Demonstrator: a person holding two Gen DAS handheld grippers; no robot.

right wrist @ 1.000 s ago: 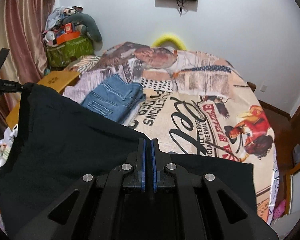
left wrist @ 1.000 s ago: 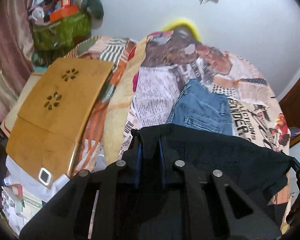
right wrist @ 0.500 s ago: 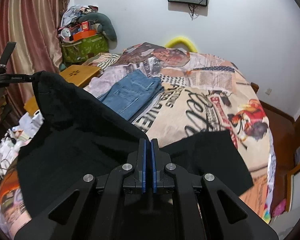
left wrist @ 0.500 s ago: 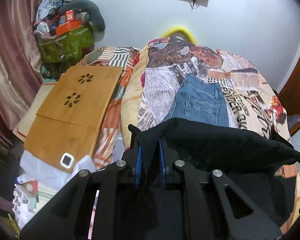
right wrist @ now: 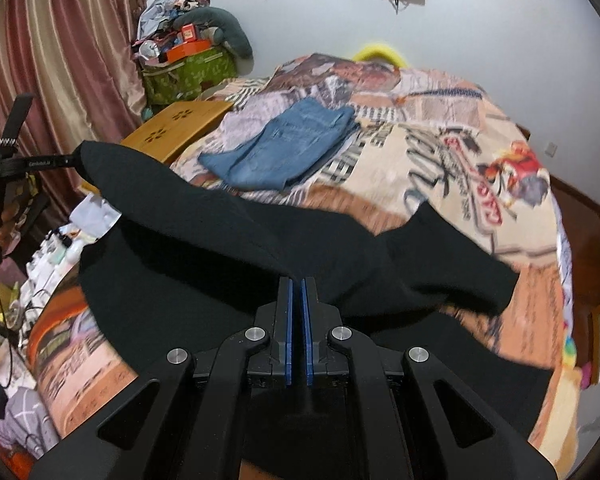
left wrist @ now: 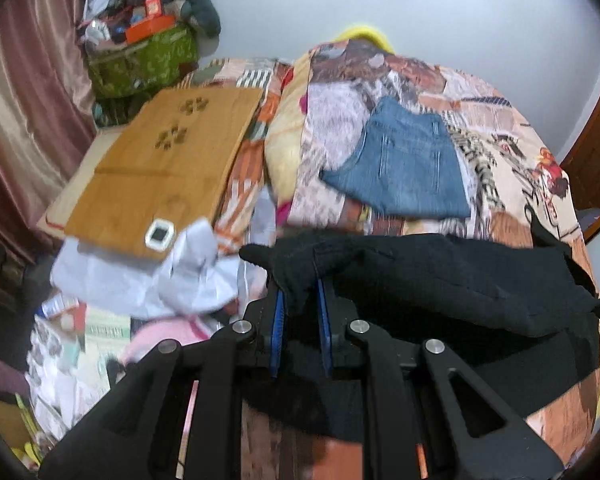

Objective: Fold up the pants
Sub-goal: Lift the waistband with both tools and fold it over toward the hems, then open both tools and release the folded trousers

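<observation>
Black pants (left wrist: pixel 440 276) hang stretched between my two grippers above the near part of the bed. My left gripper (left wrist: pixel 299 296) is shut on one bunched end of the top edge. My right gripper (right wrist: pixel 297 286) is shut on the other end of the black pants (right wrist: pixel 220 248). The left gripper also shows at the far left of the right wrist view (right wrist: pixel 74 159), holding its corner. The lower part of the pants drapes down onto the patterned bedspread (right wrist: pixel 440 152).
Folded blue jeans (left wrist: pixel 404 164) lie further back on the bed, also in the right wrist view (right wrist: pixel 284 152). A wooden lap tray (left wrist: pixel 168 168) and white papers (left wrist: pixel 152 272) sit to the left. A green bag (right wrist: pixel 188 72) with clutter stands by the curtain.
Both grippers have pulled back and tilted down, with the pants' top edge stretched between them. More of the bed and jeans now shows beyond the black cloth.
</observation>
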